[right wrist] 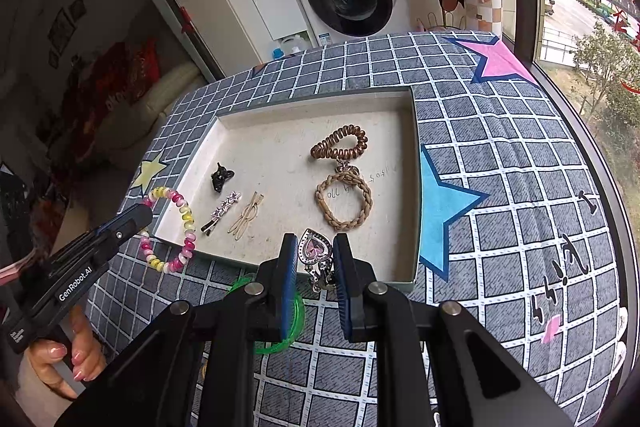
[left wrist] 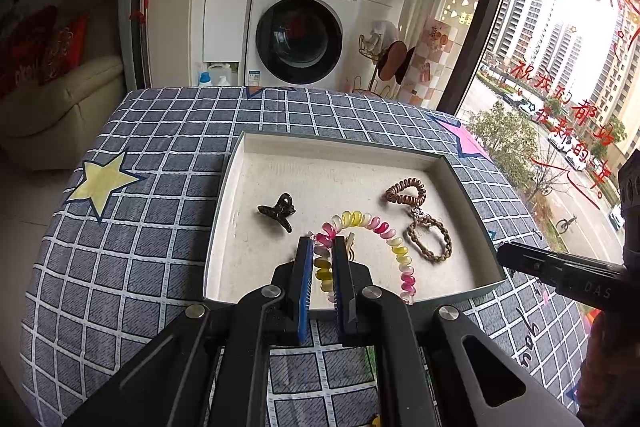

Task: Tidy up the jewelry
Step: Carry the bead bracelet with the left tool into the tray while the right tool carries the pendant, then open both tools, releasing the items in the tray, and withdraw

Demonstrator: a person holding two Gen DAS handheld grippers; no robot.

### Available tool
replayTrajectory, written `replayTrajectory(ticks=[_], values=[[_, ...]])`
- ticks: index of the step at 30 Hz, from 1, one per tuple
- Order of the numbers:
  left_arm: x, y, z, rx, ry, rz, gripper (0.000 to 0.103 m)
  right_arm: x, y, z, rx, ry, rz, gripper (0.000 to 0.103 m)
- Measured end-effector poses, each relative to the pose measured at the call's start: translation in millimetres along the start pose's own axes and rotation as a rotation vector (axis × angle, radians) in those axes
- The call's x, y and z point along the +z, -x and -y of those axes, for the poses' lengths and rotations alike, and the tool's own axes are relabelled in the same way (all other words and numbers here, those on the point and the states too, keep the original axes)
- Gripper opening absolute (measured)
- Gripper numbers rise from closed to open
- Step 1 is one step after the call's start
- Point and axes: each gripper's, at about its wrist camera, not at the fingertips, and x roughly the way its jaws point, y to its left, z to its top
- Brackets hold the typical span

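A shallow white tray [left wrist: 464,183] [right wrist: 414,131] lies on the checked tablecloth. My left gripper [left wrist: 322,245] [right wrist: 146,213] is shut on a pink-yellow spiral hair tie [left wrist: 376,223] [right wrist: 186,223] and holds it above the tray's near left corner. My right gripper [right wrist: 316,241] [left wrist: 502,253] is shut on a pink heart pendant [right wrist: 316,251] with a chain, above the tray's near rim. In the tray lie a black claw clip [left wrist: 278,211] [right wrist: 221,177], a brown spiral tie [left wrist: 406,191] [right wrist: 340,143], a braided bracelet [left wrist: 430,239] [right wrist: 344,205], a star hairpin [right wrist: 222,211] and a gold clip [right wrist: 246,215].
A green bangle [right wrist: 296,323] lies on the cloth under my right gripper. The cloth [left wrist: 140,227] carries star patches. A washing machine [left wrist: 300,35] stands behind the table, a sofa [left wrist: 60,107] to the left, a window [left wrist: 560,87] to the right.
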Motion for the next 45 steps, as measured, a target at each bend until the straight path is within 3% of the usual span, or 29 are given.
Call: replayTrajectory(ticks=[18,26,37,42,45], values=[[31,-80,7,0.091,-0.042,-0.056,0.022,59,-67,18,-0.017,-0.051,-0.025,0.02],[24,-99,15,0.181,-0.136,-0.055,0.022,57,-93,22,-0.07,-0.028,-0.042,0.02],[13,-116,14,0.24,-0.156,-0.107,0.022,48,-109,18,-0.084,0.002,-0.07,0.021],[15,-105,16,0.248,-0.142,-0.072,0.022,47,-110,21,-0.063,-0.013,-0.081,0.024],[19,-95,19,0.246,-0.157,-0.041,0.022,48,-107,22,-0.028,-0.03,-0.078,0.033]])
